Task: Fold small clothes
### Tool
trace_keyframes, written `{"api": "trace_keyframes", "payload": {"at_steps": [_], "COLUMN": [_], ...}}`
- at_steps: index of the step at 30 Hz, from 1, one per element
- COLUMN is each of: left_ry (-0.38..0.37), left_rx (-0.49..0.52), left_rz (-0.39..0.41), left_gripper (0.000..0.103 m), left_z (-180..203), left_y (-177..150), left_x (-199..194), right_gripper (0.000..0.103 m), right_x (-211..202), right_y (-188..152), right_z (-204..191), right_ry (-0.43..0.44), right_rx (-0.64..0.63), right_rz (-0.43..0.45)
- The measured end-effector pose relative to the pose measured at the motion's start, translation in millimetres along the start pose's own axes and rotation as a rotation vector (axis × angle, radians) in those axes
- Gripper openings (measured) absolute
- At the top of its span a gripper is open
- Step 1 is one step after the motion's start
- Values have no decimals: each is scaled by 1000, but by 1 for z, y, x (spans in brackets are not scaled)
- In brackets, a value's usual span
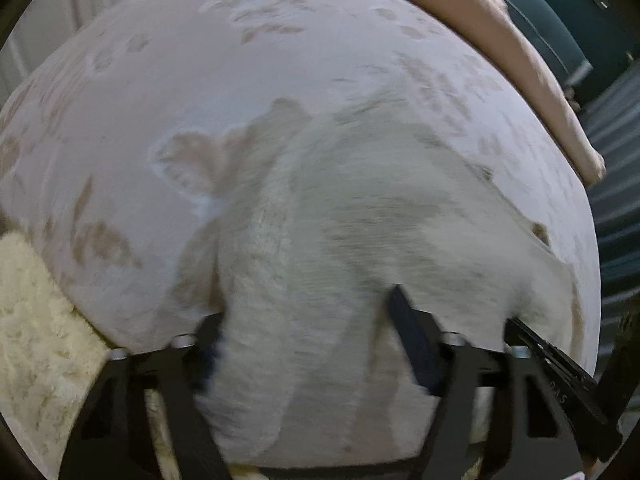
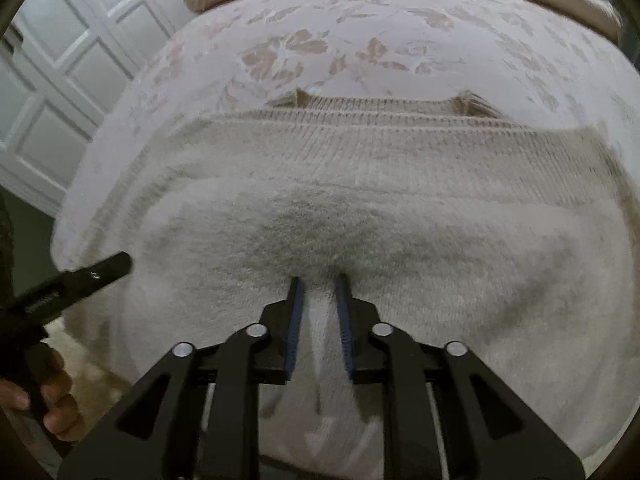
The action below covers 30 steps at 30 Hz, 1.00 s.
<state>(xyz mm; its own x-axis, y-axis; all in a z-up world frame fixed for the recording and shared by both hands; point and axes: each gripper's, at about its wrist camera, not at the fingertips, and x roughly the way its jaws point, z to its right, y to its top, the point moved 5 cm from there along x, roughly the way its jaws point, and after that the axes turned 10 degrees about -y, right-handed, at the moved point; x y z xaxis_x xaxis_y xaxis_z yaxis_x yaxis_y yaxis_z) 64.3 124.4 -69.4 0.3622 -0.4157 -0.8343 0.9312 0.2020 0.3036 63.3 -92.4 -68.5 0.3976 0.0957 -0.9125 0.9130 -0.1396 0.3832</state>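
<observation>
A cream knitted sweater (image 1: 360,220) lies on a pale bedspread with a leaf pattern (image 1: 200,60). In the left wrist view a thick bunched fold of it fills the gap between the fingers of my left gripper (image 1: 306,320), whose pads press on it. In the right wrist view the sweater (image 2: 360,200) spreads wide, ribbed hem at the far side. My right gripper (image 2: 319,286) points down onto it, jaws a narrow gap apart with a slim ridge of knit between them, not pinched. One left gripper finger (image 2: 100,272) shows at the left, held by a hand (image 2: 52,400).
A pink folded blanket (image 1: 520,60) borders the bedspread's far edge. A fluffy cream throw (image 1: 28,320) lies at the near left. White panelled doors (image 2: 60,80) stand beyond the bed's left side. A teal surface (image 1: 560,20) lies past the pink blanket.
</observation>
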Motion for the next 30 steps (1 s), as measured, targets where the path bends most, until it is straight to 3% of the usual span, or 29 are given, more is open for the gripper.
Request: {"api": "trace_keyframes", "payload": {"at_steps": [1,2,3,9,12,16,21,25,27,28,29,30], "left_ry": [-6,-26,-47,-191,-274,-336,-284,-279,-299,-290,-279,-281], "left_rx": [17,36,58,262,399,582,635,642,642,632,614,600], "left_rz": [1,5,9,71,41,-47,-226,-202,-169,-143,-107,-88], "left_gripper": [42,19,15,12,11,11,12,24,39,59,66,66], "left_z": [7,16,24,129,199,276,300,289,280,272,263,256], "left_y": [2,4,8,15,-1,-43,-96,-106,-101,-96,-88,-90], "left_x": [-3,-7,-17,-58,-59,-22,61,49,23,7,-7,-15], "right_gripper": [37,43,49,50,50,50,51,52,58,60,61,63], "right_x": [-7,-12,-20,-53,-68,-86,-90,-96,-100,-101,-101,-102], "right_y": [-2,-4,-8,-36,-53,-65,-73,-68,-64,-58,-55,-50], "right_z": [4,9,17,81,126,172,204,212,211,208,204,199], "right_ry": [34,43,43,19,-16,-49,-84,-44,-6,33,61,96], "right_rx": [26,45,65,199,300,380,445,472,470,473,476,482], "right_rz": [2,7,21,51,68,97,106,121,133,136,134,130]}}
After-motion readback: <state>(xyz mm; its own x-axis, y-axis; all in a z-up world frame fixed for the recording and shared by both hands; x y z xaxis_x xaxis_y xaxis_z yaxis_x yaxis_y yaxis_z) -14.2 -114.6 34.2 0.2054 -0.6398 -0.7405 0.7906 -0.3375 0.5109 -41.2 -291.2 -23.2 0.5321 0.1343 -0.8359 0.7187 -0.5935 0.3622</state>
